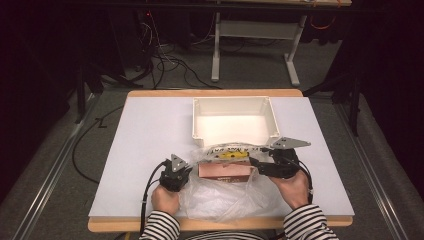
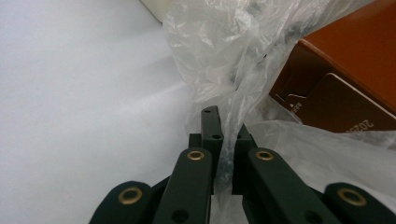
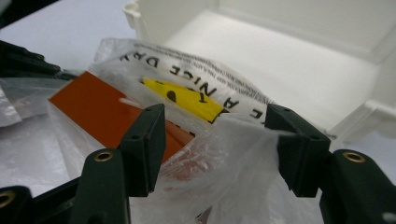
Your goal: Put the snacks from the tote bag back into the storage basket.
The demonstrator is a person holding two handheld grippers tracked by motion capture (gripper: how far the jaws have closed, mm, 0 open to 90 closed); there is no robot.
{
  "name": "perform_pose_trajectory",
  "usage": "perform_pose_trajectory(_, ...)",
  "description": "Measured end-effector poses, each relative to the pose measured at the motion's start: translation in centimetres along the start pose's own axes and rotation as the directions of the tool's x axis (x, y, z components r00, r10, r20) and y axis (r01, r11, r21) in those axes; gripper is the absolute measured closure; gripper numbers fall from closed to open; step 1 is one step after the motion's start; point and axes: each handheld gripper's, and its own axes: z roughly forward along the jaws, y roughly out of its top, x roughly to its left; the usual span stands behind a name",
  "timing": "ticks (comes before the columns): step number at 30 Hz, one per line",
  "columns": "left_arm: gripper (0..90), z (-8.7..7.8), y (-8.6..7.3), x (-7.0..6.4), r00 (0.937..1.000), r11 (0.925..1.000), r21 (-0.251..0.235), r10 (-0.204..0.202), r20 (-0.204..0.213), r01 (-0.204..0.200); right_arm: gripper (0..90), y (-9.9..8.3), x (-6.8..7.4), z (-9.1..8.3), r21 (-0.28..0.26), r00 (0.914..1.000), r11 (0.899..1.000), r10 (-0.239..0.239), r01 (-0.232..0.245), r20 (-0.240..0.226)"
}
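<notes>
A clear plastic bag [image 1: 220, 195] lies crumpled at the table's front edge with an orange-brown box [image 1: 225, 171] inside its mouth. Black print and a yellow label [image 3: 187, 98] show on the bag. My left gripper [image 1: 187, 171] sits at the bag's left side. In the left gripper view it [image 2: 218, 135] is shut on a fold of the bag [image 2: 219, 51], with the box [image 2: 336, 79] just to the right. My right gripper [image 1: 256, 163] is at the box's right end. In the right gripper view it [image 3: 217, 123] stands open, its jaws straddling the bag's edge [image 3: 224, 154] and a corner of the box [image 3: 98, 100].
A white bin [image 1: 232, 99] stands empty just behind the bag at the middle back of the white mat [image 1: 150, 140]. Its near wall [image 3: 369, 112] is close to my right gripper. Table legs and cables lie on the floor beyond.
</notes>
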Motion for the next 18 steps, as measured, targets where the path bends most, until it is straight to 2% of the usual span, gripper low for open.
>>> perform_pose_trajectory(3,90.0,0.0,0.0,0.0,1.0000,1.0000,-0.002,0.002,0.000,-0.002,41.7,-1.1,-0.5,1.3,0.039,0.9998,0.999,0.019,-0.020,0.009)
perform_pose_trajectory(7,90.0,0.0,0.0,-0.1,1.0000,1.0000,-0.001,0.004,-0.002,-0.004,45.9,-1.7,-0.9,1.9,0.057,0.9995,0.998,0.029,-0.030,0.011)
perform_pose_trajectory(10,90.0,0.0,0.0,-0.1,1.0000,1.0000,-0.001,0.005,-0.003,-0.005,56.5,-2.3,-1.1,2.3,0.062,0.9997,0.998,0.026,-0.026,-0.001)
perform_pose_trajectory(14,90.0,0.0,0.0,-0.1,1.0000,1.0000,-0.001,0.008,-0.005,-0.008,73.8,-2.6,-1.2,2.1,0.044,0.9984,0.999,0.028,-0.026,-0.049)
perform_pose_trajectory(18,90.0,0.0,0.0,-0.2,0.9999,0.9999,0.000,0.011,-0.007,-0.011,86.4,-2.7,-1.6,1.8,0.041,0.9986,0.999,0.010,-0.008,-0.053)
